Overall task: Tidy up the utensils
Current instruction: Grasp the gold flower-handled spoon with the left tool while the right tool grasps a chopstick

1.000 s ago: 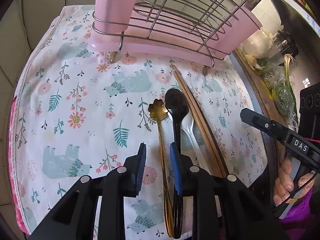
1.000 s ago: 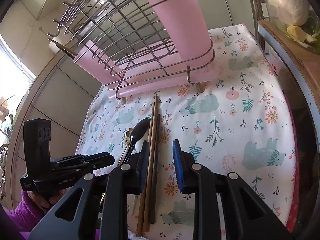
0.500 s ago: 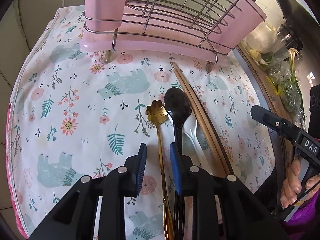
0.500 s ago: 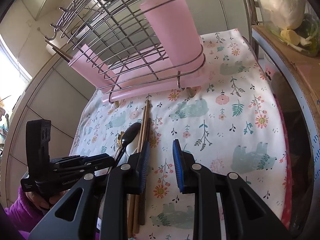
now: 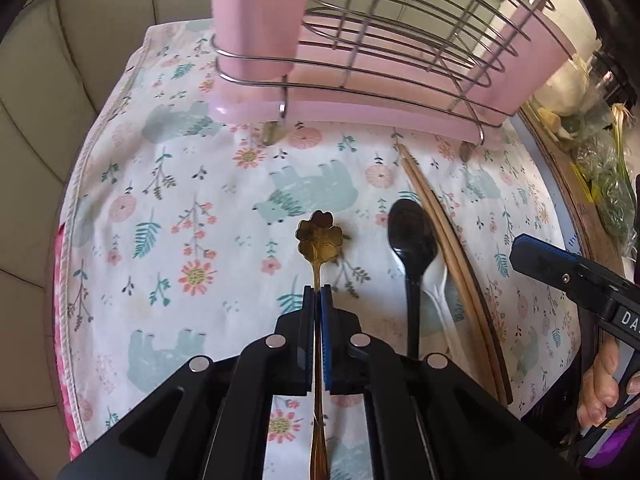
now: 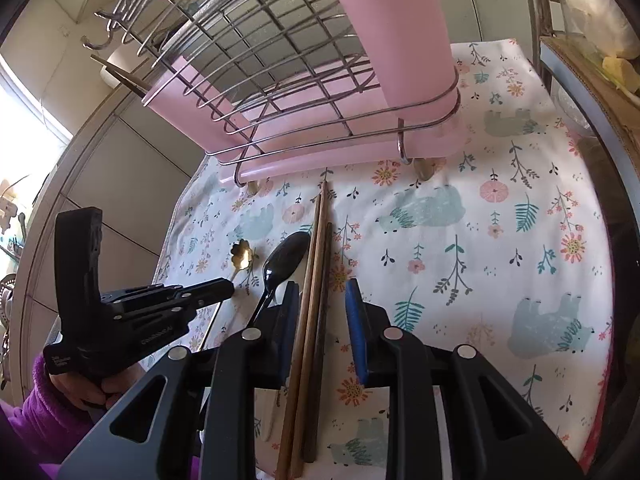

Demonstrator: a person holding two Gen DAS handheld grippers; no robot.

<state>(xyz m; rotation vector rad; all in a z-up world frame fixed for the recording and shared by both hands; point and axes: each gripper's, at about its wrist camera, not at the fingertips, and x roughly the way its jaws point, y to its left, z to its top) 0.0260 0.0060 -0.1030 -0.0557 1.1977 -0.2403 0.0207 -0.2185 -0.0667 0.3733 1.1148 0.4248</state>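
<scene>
The left gripper has just been closing, and its blue-padded fingers are now clamped on the thin handle of the gold spoon. This spoon has a small, dull brass-coloured bowl shaped like a flower with rounded petals, and a slim stem that runs back between the pads towards the near edge. It lies on the cloth, white with pale bears, ferns and pink flowers, that covers the surface.

To its right lie a glossy black spoon, a white plastic spoon partly beneath it, and brown chopsticks in a row.

At the far edge stands a wire rack with pink holders.

The right gripper has its fingers apart, straddling the chopsticks without pressing on them.
</scene>
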